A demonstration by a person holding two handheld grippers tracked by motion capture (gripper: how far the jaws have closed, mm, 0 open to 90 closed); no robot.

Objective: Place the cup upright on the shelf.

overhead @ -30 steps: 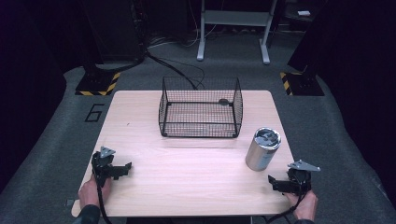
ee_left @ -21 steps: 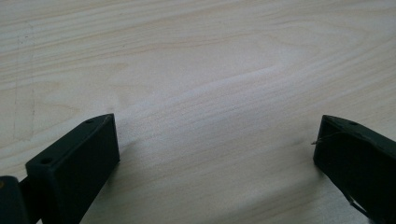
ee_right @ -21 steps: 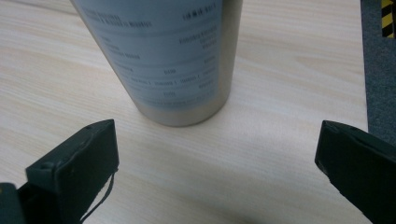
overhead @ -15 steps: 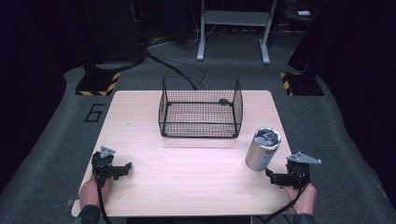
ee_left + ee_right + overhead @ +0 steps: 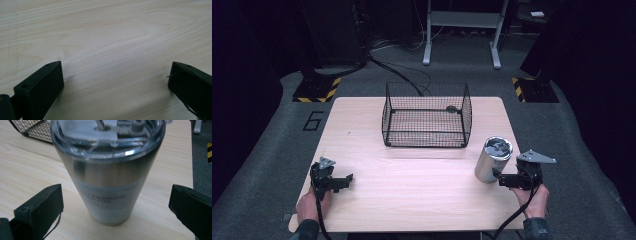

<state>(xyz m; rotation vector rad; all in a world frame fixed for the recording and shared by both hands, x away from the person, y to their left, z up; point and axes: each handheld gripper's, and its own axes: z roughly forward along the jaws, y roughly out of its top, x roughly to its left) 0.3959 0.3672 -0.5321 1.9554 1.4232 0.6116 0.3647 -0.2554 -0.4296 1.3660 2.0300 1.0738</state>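
High view: one tumbler (image 5: 492, 160), one wire basket (image 5: 427, 116), two grippers.

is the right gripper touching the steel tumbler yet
Apart. In the right gripper view the right gripper has both jaws spread wide, with bare table between each one and the steel tumbler.

Two black handheld grippers, left gripper (image 5: 346, 180) and right gripper (image 5: 497, 176), each with blocky black jaws, grey three-cornered top plate, trailing black cable; dark sleeves at wrists.
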